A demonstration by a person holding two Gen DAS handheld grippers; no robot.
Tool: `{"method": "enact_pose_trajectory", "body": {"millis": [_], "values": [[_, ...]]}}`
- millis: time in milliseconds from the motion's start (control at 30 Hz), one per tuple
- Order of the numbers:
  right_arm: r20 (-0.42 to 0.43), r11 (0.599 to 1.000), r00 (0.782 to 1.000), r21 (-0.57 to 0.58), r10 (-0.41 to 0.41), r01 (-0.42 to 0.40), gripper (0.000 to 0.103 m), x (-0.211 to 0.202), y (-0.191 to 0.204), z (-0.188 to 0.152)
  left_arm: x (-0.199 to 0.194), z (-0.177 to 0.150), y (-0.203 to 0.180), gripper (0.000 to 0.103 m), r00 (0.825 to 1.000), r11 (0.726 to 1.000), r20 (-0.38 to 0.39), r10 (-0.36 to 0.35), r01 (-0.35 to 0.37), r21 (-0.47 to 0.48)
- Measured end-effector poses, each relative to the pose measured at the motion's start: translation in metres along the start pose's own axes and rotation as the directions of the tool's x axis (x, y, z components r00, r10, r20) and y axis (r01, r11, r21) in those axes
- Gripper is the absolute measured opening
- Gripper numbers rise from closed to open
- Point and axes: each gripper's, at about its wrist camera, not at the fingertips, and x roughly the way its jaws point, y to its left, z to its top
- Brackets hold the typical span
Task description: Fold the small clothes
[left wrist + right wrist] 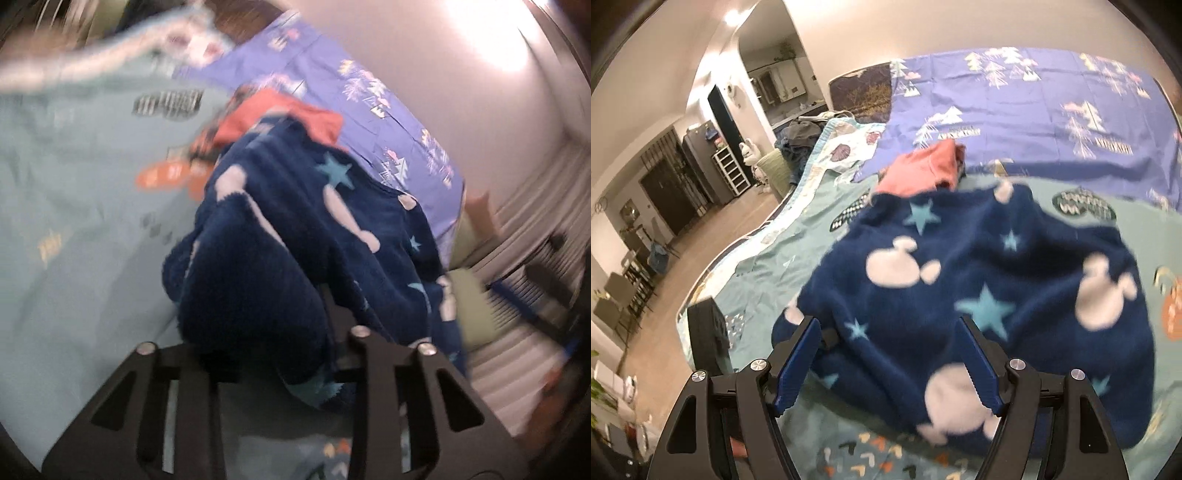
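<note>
We have the navy fleece (979, 280) bunched on the bed (812, 218), with the pink garment (923, 166) just beyond it. Our left fingers (280, 354) are pinched narrow on a fold of the fleece, lifting that edge. Our right fingers (890, 362) stand wide, straddling its near edge without pressing. In the right view the fleece runs mostly left to right, so we judge the right hand must close before we can spread it.

Left gripper (280, 343) clamped on bunched navy fleece garment (295, 229) with stars; red cloth (295, 114) behind it; teal bedspread (74, 221) beneath, purple sheet (332, 66) beyond. Heavy blur.
</note>
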Motion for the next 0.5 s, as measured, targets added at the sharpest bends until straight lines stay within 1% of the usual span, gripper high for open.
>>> {"method": "enact_pose_trajectory", "body": {"millis": [33, 100, 167, 200, 267, 300, 333, 367, 433, 467, 500], "values": [[-0.005, 1.000, 1.000, -0.021, -0.006, 0.006, 0.077, -0.001, 0.003, 0.010, -0.002, 0.000, -0.008, 0.024, 0.999, 0.999, 0.030, 0.024, -0.025, 0.038], [-0.027, 0.997, 0.999, -0.067, -0.039, 0.037, 0.077, -0.001, 0.009, 0.032, -0.005, -0.003, -0.034, 0.022, 0.991, 0.986, 0.111, 0.082, -0.097, 0.139], [-0.073, 0.991, 0.994, -0.116, -0.075, 0.066, 0.077, 0.002, 0.017, 0.056, -0.007, -0.005, -0.054, 0.021, 0.981, 0.968, 0.168, 0.098, -0.133, 0.215], [-0.115, 0.987, 0.990, -0.147, -0.081, 0.064, 0.077, 0.006, 0.022, 0.072, -0.008, -0.006, -0.063, 0.021, 0.977, 0.959, 0.187, 0.098, -0.143, 0.245], [-0.214, 0.986, 0.975, -0.167, -0.056, 0.020, 0.077, 0.018, 0.032, 0.093, -0.007, -0.008, -0.081, 0.020, 0.973, 0.941, 0.214, 0.081, -0.145, 0.306], [-0.264, 0.986, 0.964, -0.165, -0.030, -0.015, 0.077, 0.025, 0.037, 0.102, -0.007, -0.010, -0.088, 0.020, 0.972, 0.935, 0.222, 0.072, -0.143, 0.324], [-0.331, 0.984, 0.944, -0.162, 0.011, -0.068, 0.077, 0.037, 0.046, 0.112, -0.006, -0.011, -0.096, 0.020, 0.971, 0.929, 0.230, 0.060, -0.138, 0.343], [-0.380, 0.980, 0.925, -0.187, -0.002, -0.074, 0.077, 0.049, 0.055, 0.117, -0.006, -0.013, -0.103, 0.020, 0.970, 0.923, 0.237, 0.050, -0.136, 0.360], [-0.426, 0.956, 0.896, -0.293, -0.125, -0.005, 0.077, 0.073, 0.071, 0.122, -0.004, -0.017, -0.112, 0.020, 0.967, 0.914, 0.253, 0.038, -0.136, 0.382], [-0.445, 0.937, 0.875, -0.348, -0.189, 0.026, 0.077, 0.086, 0.080, 0.122, -0.003, -0.019, -0.117, 0.020, 0.965, 0.909, 0.261, 0.034, -0.138, 0.393], [-0.471, 0.912, 0.844, -0.408, -0.256, 0.049, 0.077, 0.101, 0.088, 0.119, -0.002, -0.020, -0.119, 0.020, 0.965, 0.906, 0.262, 0.032, -0.139, 0.400]]}}
